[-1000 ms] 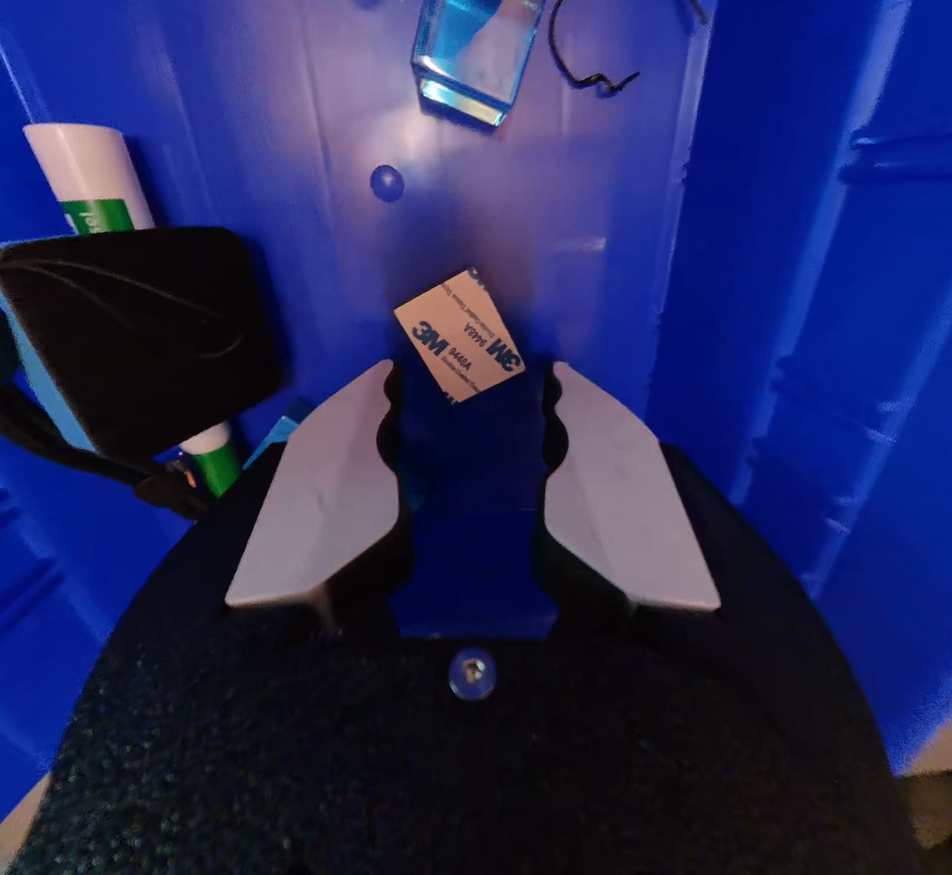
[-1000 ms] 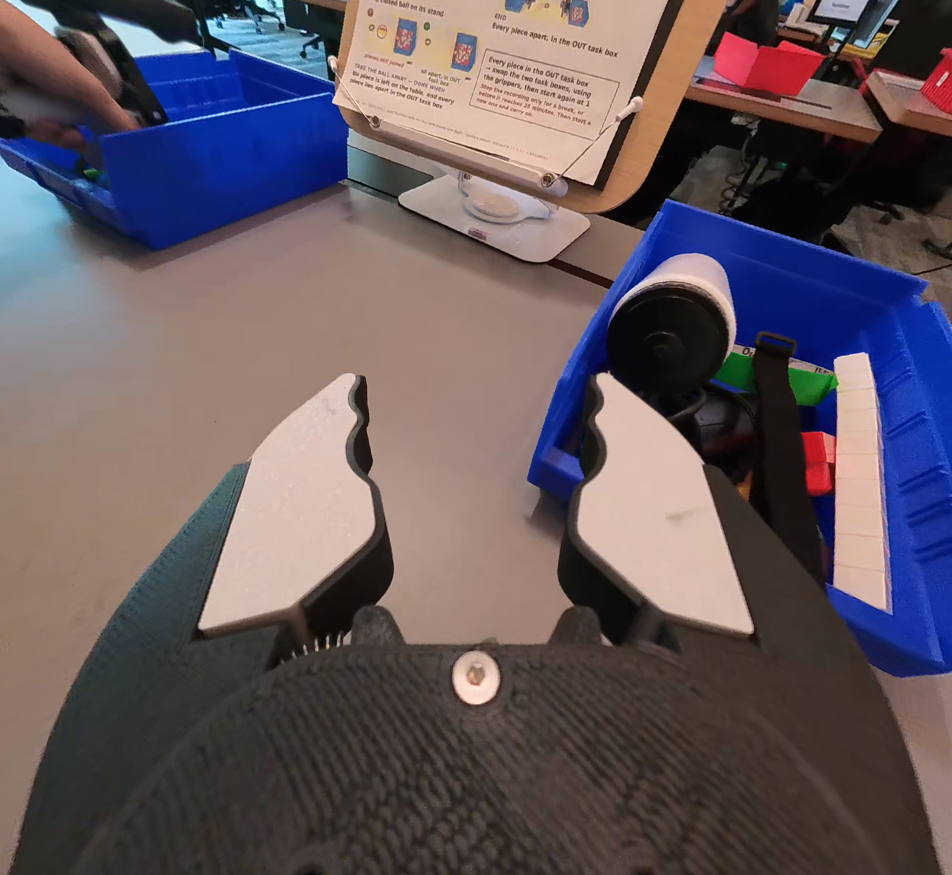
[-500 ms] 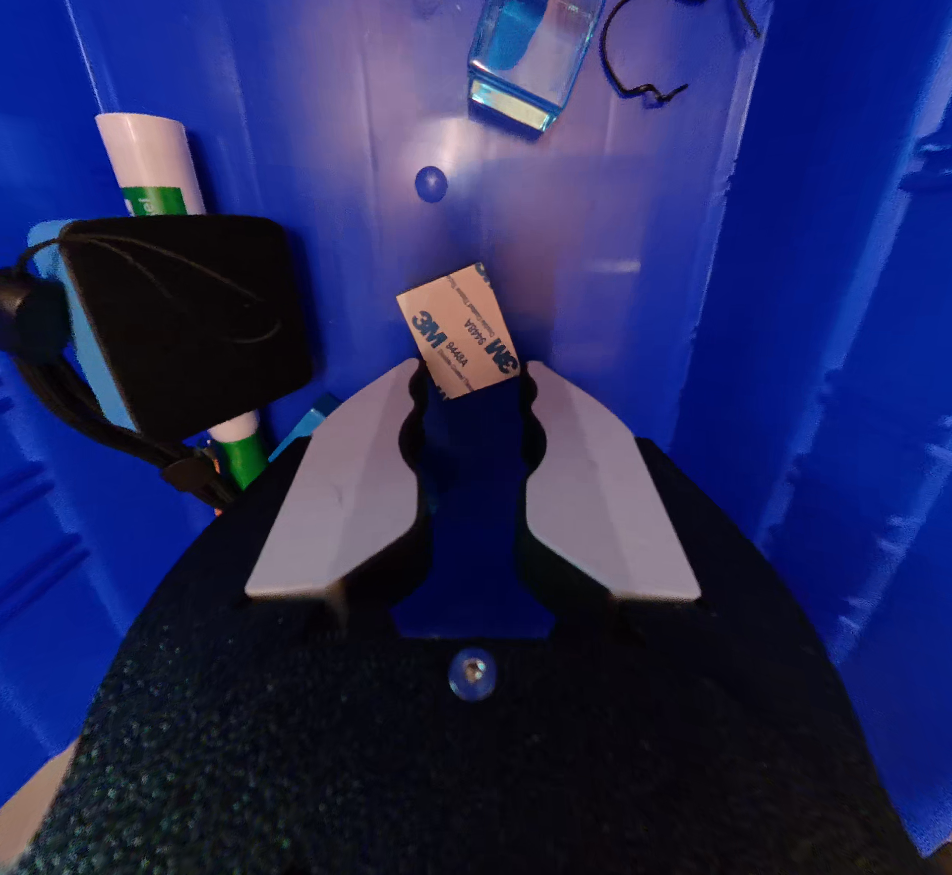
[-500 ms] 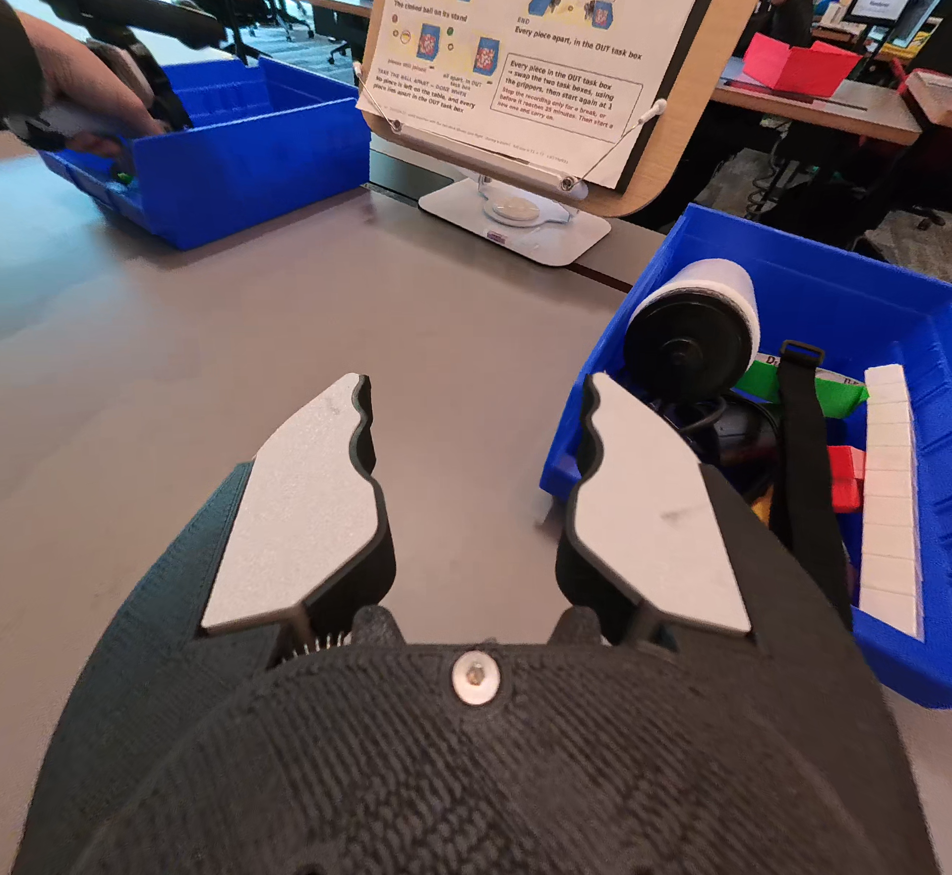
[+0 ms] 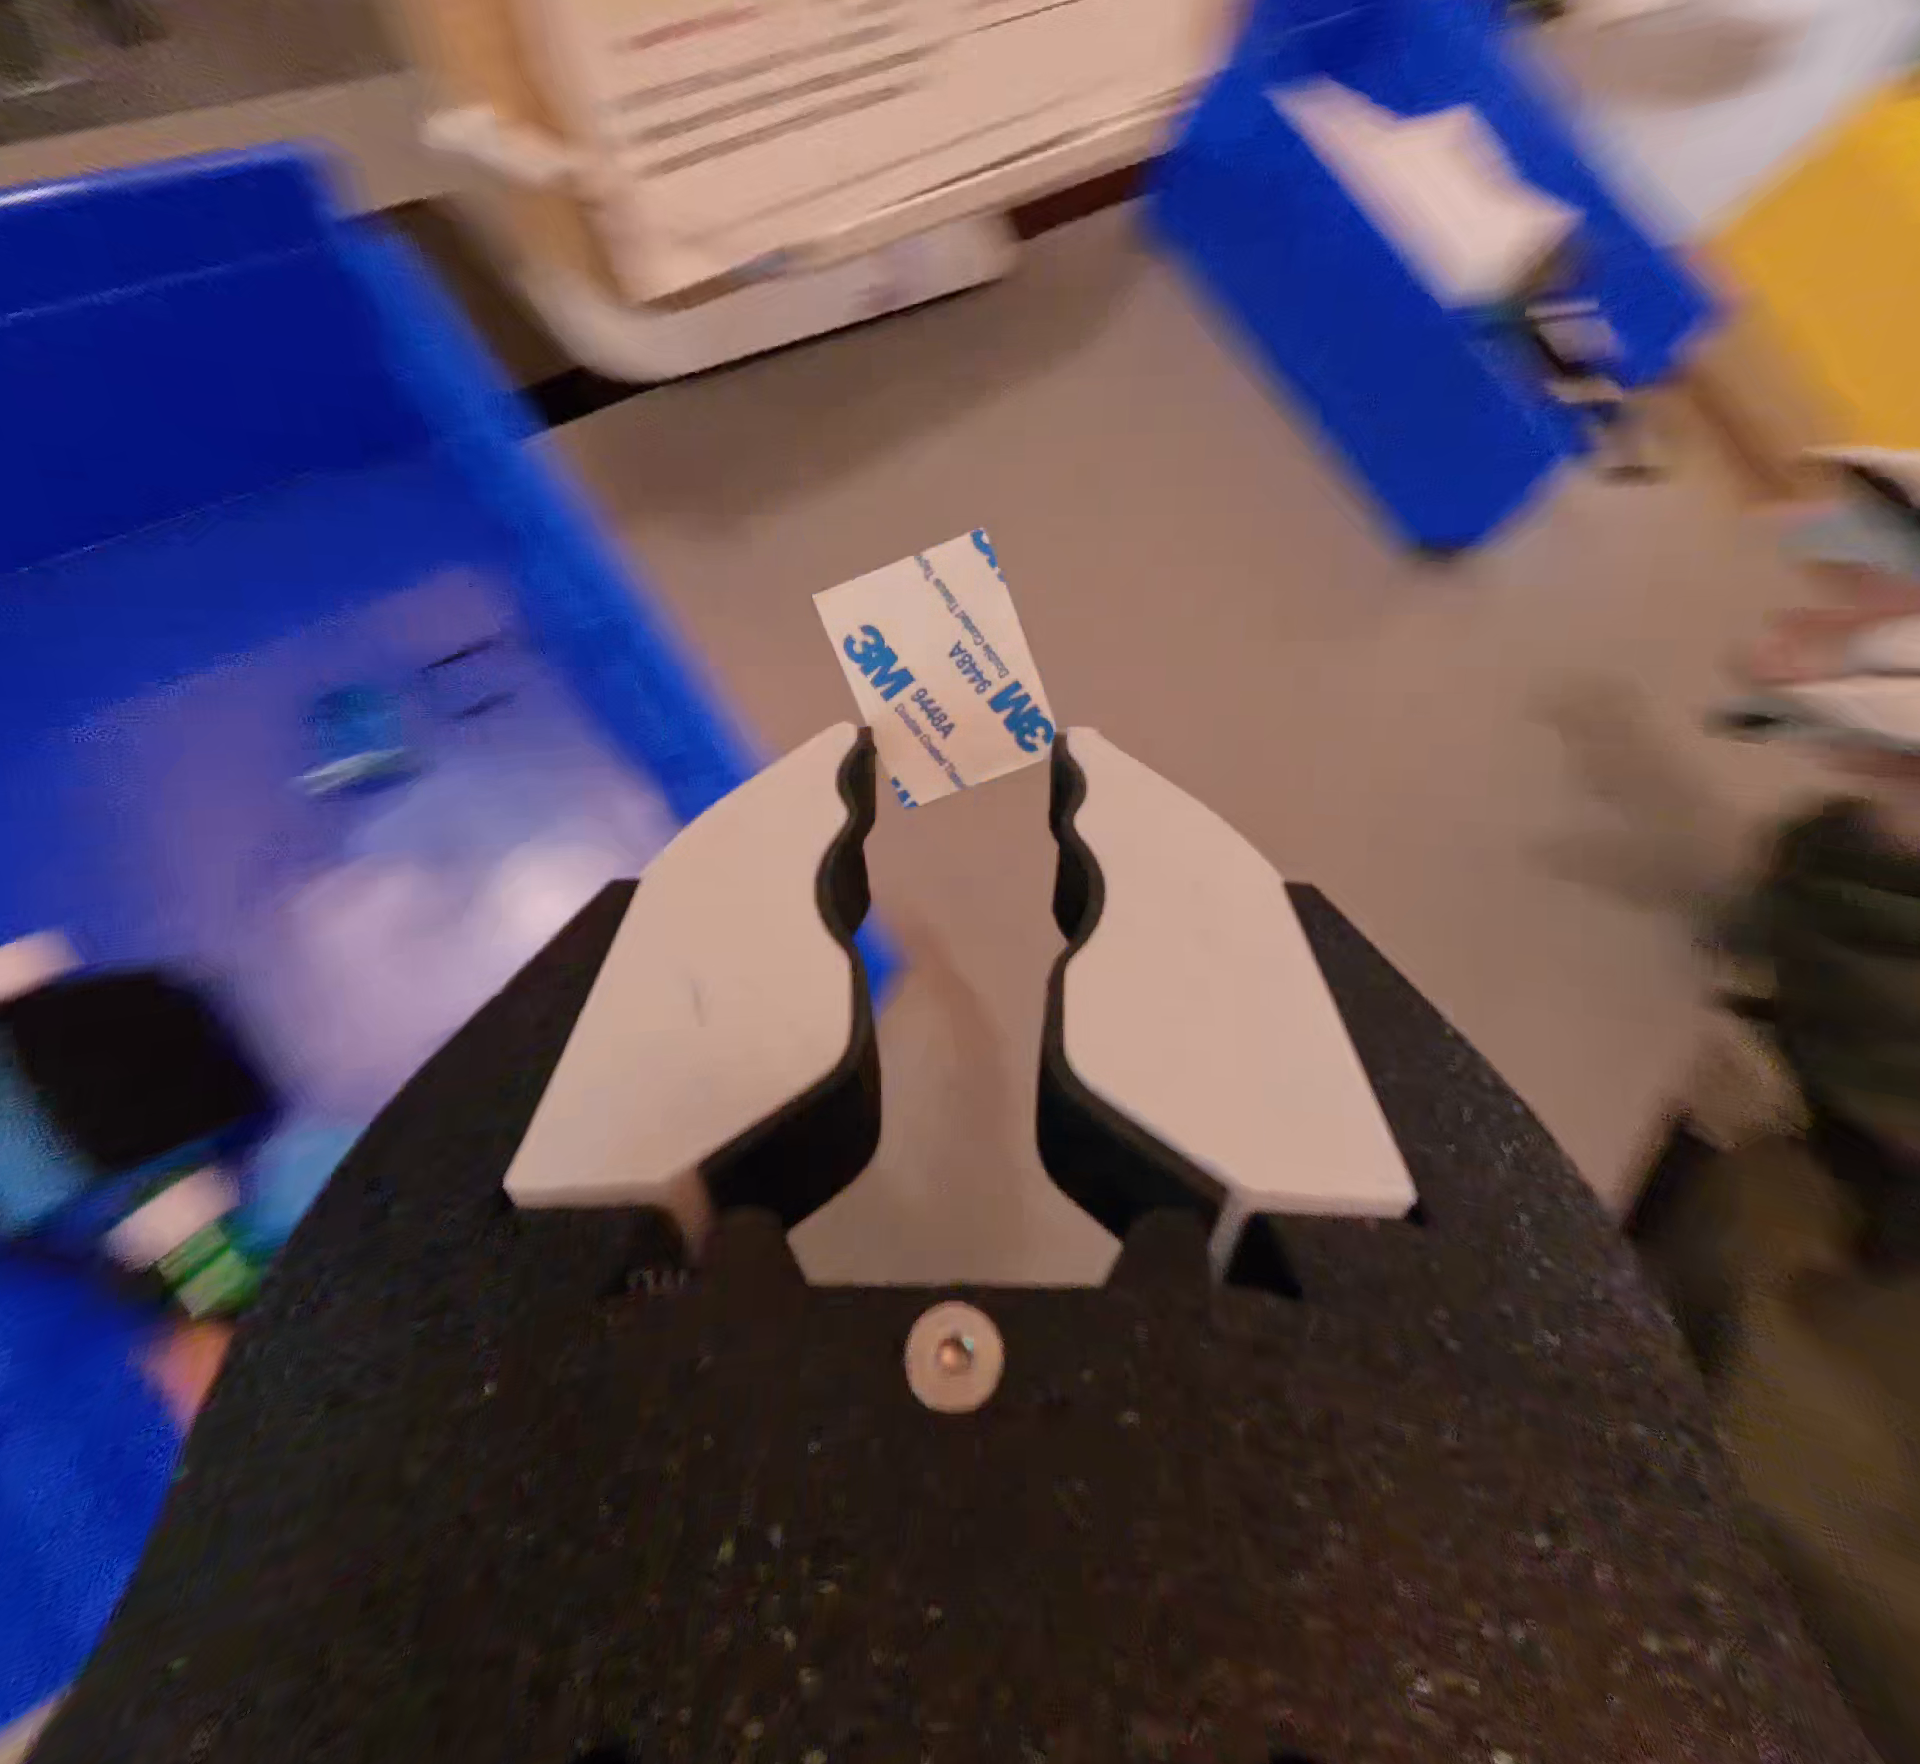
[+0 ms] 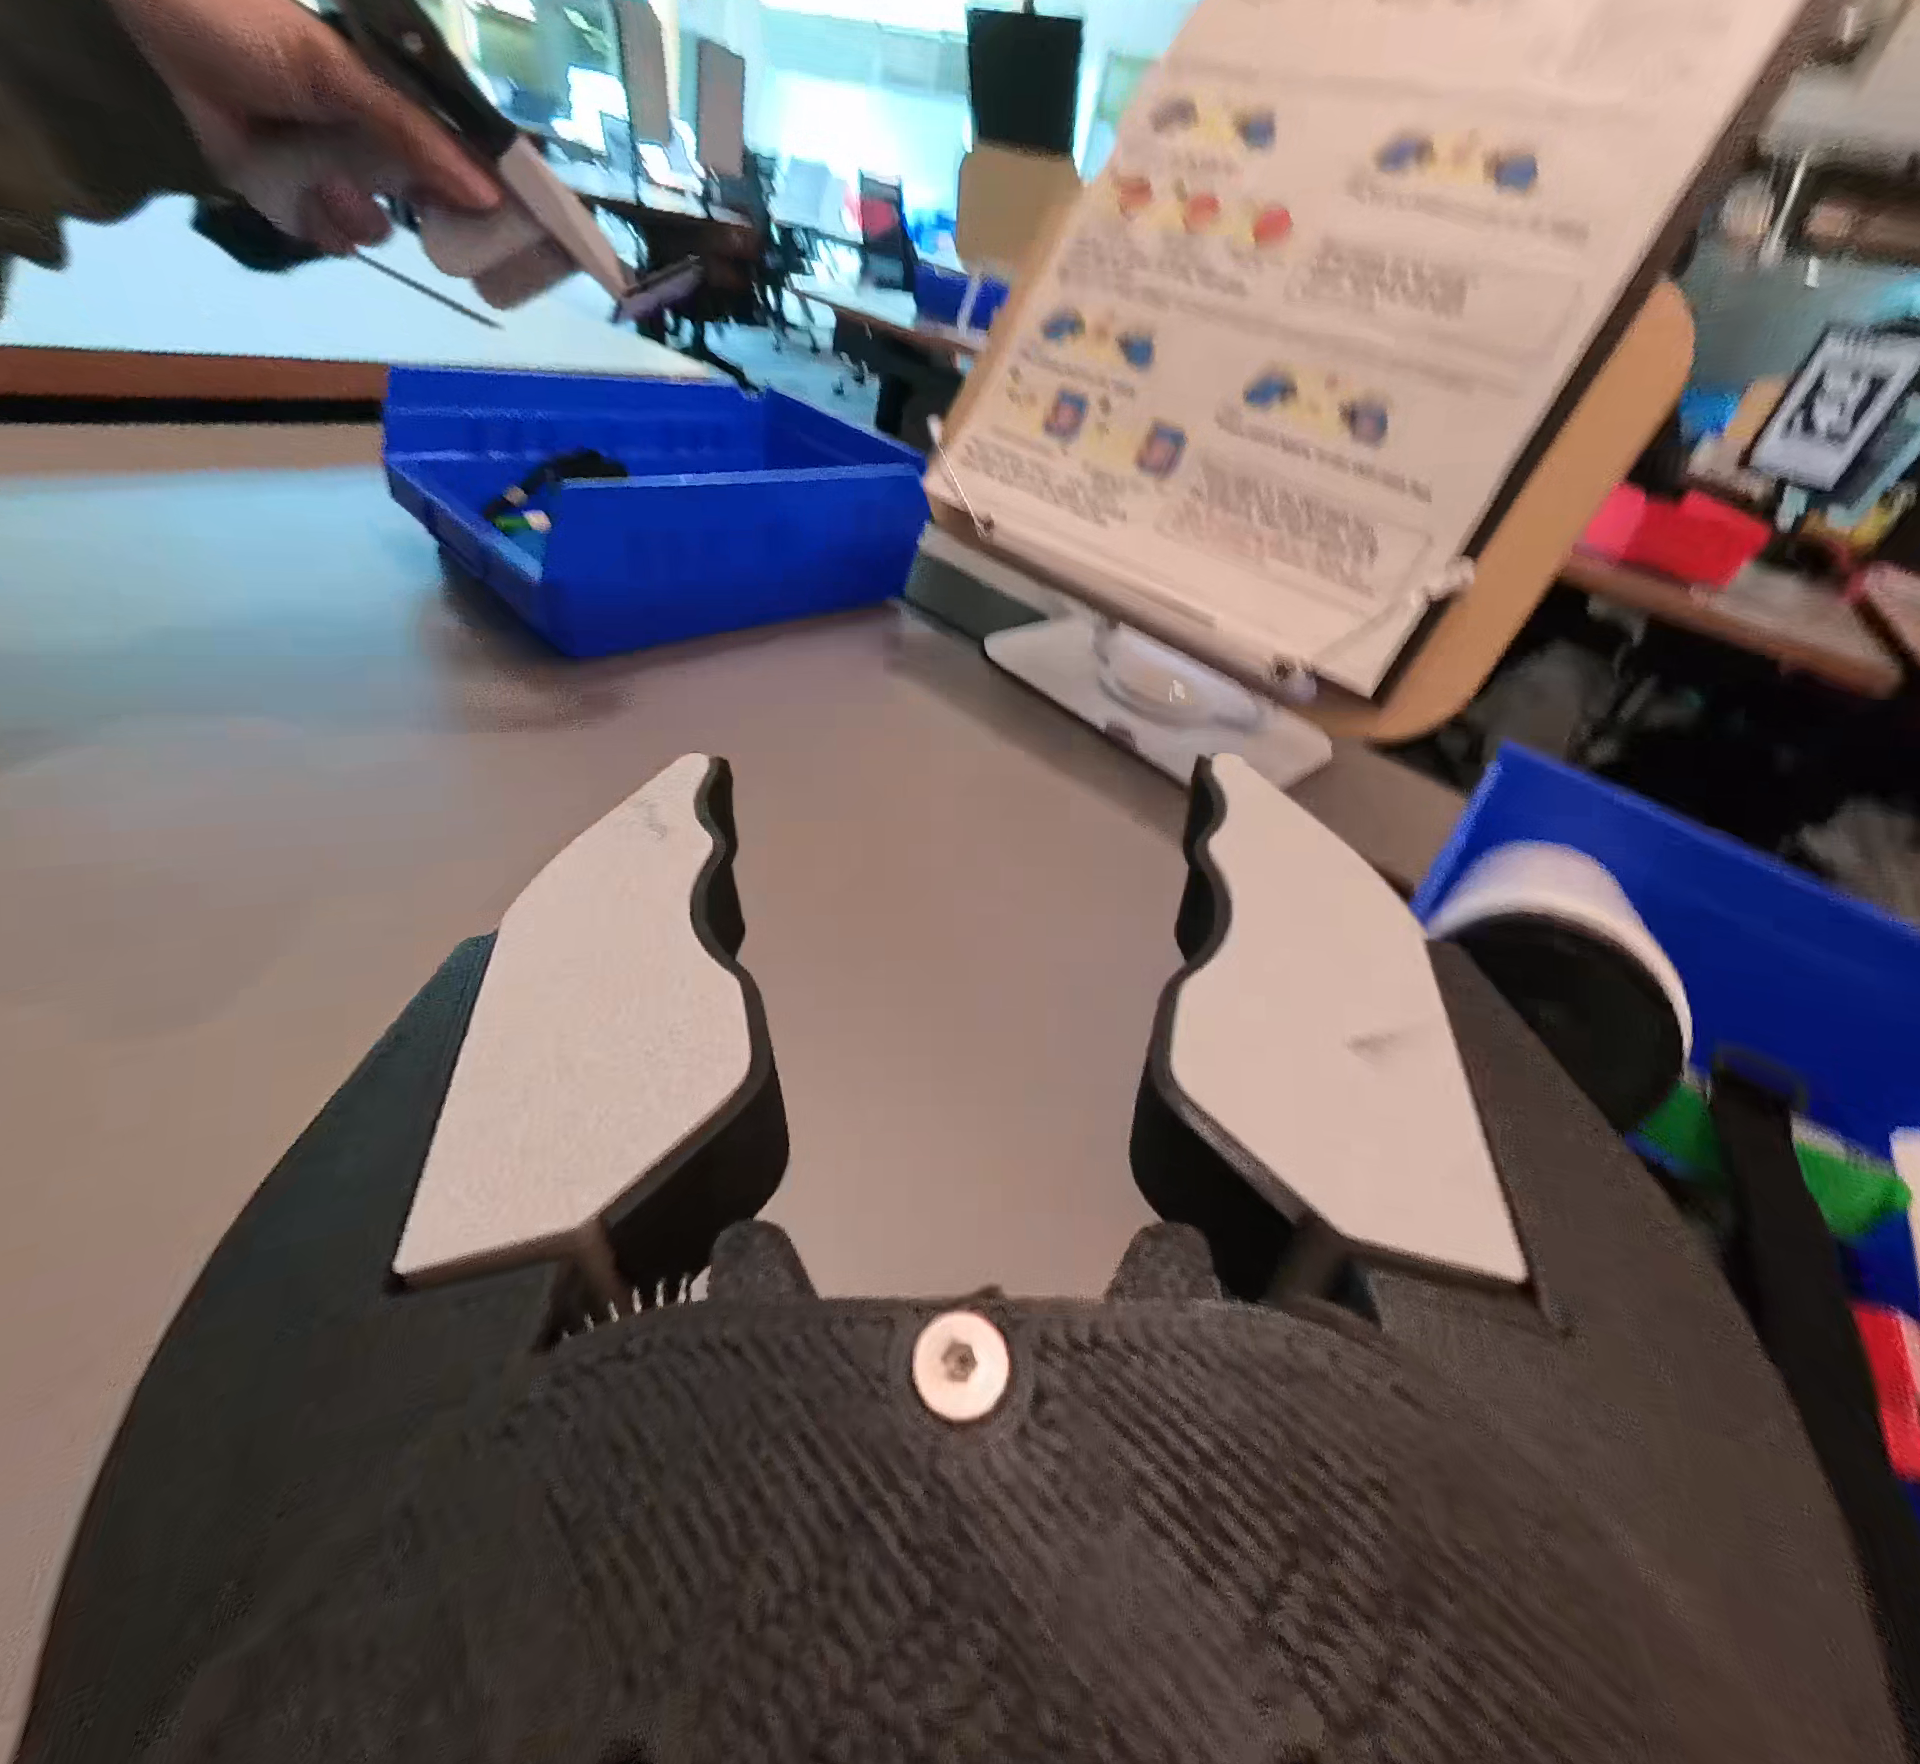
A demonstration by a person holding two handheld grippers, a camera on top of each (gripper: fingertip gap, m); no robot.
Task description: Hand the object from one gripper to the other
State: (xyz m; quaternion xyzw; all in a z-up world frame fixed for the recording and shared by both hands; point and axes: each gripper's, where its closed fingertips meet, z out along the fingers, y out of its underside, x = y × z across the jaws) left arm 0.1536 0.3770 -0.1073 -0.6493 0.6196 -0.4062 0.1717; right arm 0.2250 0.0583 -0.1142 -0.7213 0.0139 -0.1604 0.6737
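The left gripper is pinched on a small rectangular adhesive pad, a white printed liner with blue markings, caught by its lower edge between the very tips so that most of the piece stands free above the fingers, tilted a little. It hangs in the air over the grey table, clear of the blue bin to its left. The piece looks nearly weightless and thin, probably a slick paper liner over a soft sticky layer, so it should flex rather than resist and could slide or twist out of a shallow pinch; the free upper half is the sensible place for the other claw to take it, flat face to flat pad, well away from the tips already holding it. The right gripper stands wide open and empty above the table, its pale flat fingers edged with wavy black rubber. In the right wrist view the left gripper shows far off, high at upper left, in a person's hand, though blur makes the pad there hard to make out. A second blue bin with a roll sits at right, beside a tilted instruction board
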